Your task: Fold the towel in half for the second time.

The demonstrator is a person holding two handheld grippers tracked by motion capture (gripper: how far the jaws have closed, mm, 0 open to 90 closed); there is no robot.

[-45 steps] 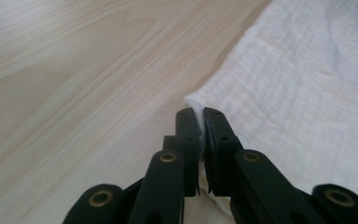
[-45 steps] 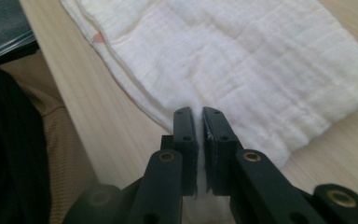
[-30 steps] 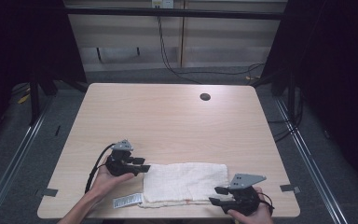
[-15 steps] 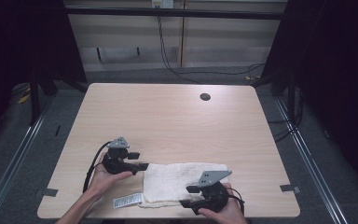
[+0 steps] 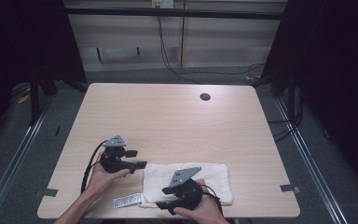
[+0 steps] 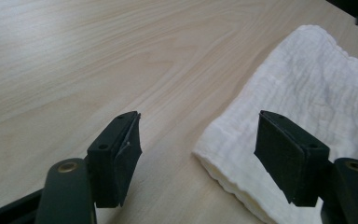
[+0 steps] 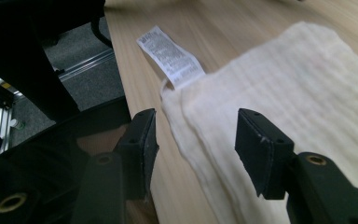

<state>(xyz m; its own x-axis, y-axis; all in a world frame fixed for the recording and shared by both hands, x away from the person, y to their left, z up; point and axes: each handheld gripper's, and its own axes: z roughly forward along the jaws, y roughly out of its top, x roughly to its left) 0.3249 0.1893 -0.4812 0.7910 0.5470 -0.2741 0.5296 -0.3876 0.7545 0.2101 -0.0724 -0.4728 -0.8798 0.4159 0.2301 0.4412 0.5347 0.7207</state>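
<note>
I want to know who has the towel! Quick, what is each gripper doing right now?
Left gripper: open, jaws just opened, holding nothing; towel corner lies between them.
Right gripper: open over the towel's edge, holding nothing.

I see a folded white towel (image 5: pixel 191 182) lying near the front edge of the wooden counter (image 5: pixel 168 121). A small white label (image 5: pixel 127 201) sticks out at its front left corner. My left claw (image 5: pixel 140 158) sits just beside the towel's left end, and it has just been opening. My right claw (image 5: pixel 161 198) is over the towel's front left part. A small dark hole (image 5: pixel 205 97) is far back.
</note>
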